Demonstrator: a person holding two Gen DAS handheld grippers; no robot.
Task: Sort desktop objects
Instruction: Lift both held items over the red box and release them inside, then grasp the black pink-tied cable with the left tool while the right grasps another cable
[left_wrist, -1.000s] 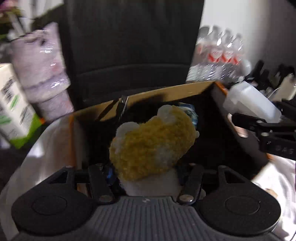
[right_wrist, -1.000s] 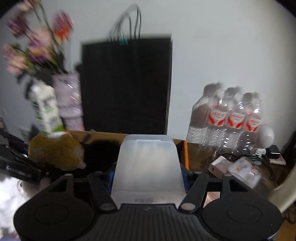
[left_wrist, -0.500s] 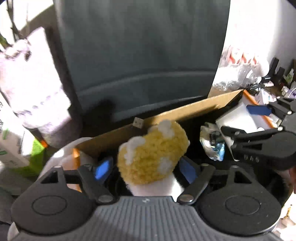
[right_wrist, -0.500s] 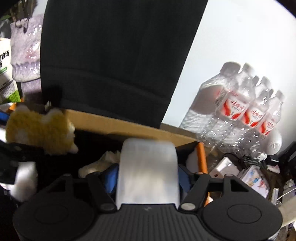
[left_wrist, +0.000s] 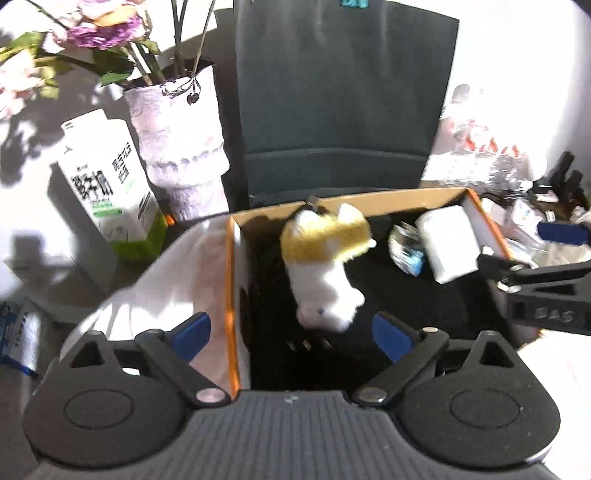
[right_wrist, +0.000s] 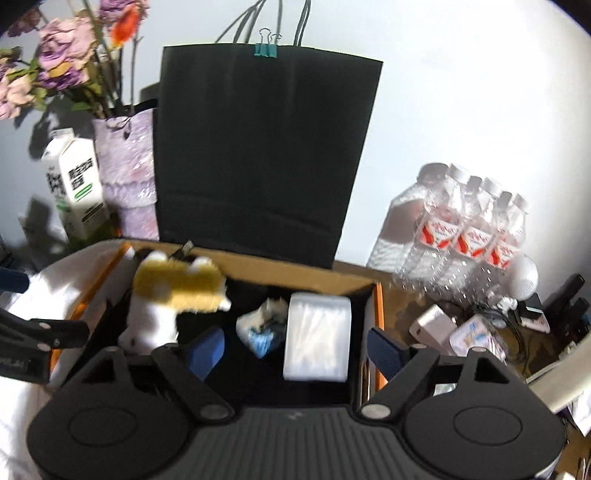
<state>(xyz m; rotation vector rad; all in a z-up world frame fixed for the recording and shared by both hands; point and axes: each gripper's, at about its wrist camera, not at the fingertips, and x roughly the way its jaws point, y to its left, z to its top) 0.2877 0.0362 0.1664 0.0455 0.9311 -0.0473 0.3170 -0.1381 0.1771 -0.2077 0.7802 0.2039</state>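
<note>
Since earlier frame both grips released: plush (left_wrist: 325, 266) and pouch (right_wrist: 317, 336) now lie in box (left_wrist: 388, 201).
Left gripper (left_wrist: 291, 332) jaws opening, wide, plush ahead at frame centre, untouched.
Right gripper (right_wrist: 295, 349) opening, pouch between, free, long axis pointing away.
Plush fuzzy, soft; pouch smooth, translucent.
</note>
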